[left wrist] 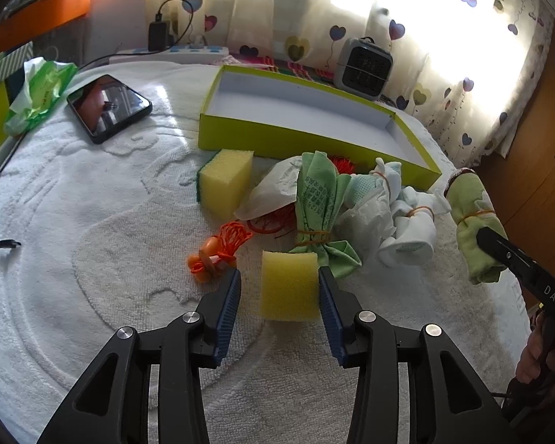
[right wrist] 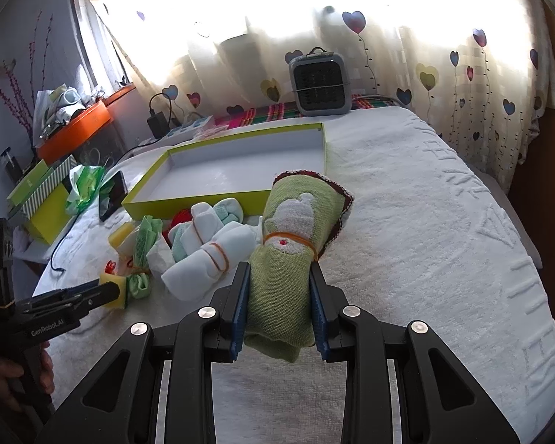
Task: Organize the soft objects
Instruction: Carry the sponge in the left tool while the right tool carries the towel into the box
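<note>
Right wrist – towel roll (right wrist: 288,255) btwn pads, gripped

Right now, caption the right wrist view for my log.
Right tongs clamp a banded green towel roll above the white bedspread, empty yellow-green box behind.

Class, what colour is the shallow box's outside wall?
Lime green box, white inside; clearest in the left wrist view.

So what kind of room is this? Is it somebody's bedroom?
Probably a bedroom, yes. The white towel-like cover looks spread over a bed, heart-print curtains hang over a bright window, and a small heater and a phone sit nearby.
</note>
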`<state>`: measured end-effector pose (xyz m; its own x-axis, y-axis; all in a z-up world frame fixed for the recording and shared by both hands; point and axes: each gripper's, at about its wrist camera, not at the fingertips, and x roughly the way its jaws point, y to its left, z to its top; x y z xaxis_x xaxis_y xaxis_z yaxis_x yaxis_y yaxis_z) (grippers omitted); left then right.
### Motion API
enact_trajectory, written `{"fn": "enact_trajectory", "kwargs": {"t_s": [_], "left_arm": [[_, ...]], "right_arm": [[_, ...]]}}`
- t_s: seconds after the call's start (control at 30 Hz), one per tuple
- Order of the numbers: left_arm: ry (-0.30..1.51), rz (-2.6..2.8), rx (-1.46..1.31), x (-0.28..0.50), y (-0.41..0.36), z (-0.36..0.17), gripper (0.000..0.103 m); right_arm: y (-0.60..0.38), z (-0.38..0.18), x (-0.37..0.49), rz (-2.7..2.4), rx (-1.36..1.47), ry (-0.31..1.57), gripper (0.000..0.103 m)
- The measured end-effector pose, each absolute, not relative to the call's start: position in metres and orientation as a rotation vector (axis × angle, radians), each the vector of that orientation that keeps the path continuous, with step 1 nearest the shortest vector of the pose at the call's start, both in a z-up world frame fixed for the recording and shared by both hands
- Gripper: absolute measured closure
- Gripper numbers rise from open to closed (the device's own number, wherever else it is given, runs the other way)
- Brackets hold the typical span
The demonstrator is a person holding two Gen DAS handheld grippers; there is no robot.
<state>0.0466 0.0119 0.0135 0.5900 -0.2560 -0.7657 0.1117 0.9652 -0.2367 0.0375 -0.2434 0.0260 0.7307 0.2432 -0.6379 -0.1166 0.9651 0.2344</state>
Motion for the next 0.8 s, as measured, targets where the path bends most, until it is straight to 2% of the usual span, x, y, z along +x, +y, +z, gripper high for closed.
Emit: {"fn": "enact_trajectory", "kwargs": {"t_s": [0.27,0.3,0.33,0.4,0.8], "left_arm": [[0.911,-0.212,-0.106,0.047,0.002,0.009,0.061],[0.908,-0.219,-0.102,0.046,0.003,0.010,0.063],[0.907,-0.233,-0.107,0.045,0.003,0.010,0.072],[0.906,-0.249,-0.112,0.044,0.002,0.011,0.076],[0.868,-0.265,-0.109,0.040,0.012,0.034,0.077]], "right_arm": [[-0.240,0.023,0.038,0.205,0.180,0.738,0.072],[-0.239,0.023,0.038,0.206,0.179,0.738,0.072],[-0.239,0.023,0.038,0.206,0.179,0.739,0.072],[-0.239,0.024,0.037,0.205,0.175,0.736,0.072],[-0.237,0.031,0.037,0.193,0.167,0.721,0.072]]}}
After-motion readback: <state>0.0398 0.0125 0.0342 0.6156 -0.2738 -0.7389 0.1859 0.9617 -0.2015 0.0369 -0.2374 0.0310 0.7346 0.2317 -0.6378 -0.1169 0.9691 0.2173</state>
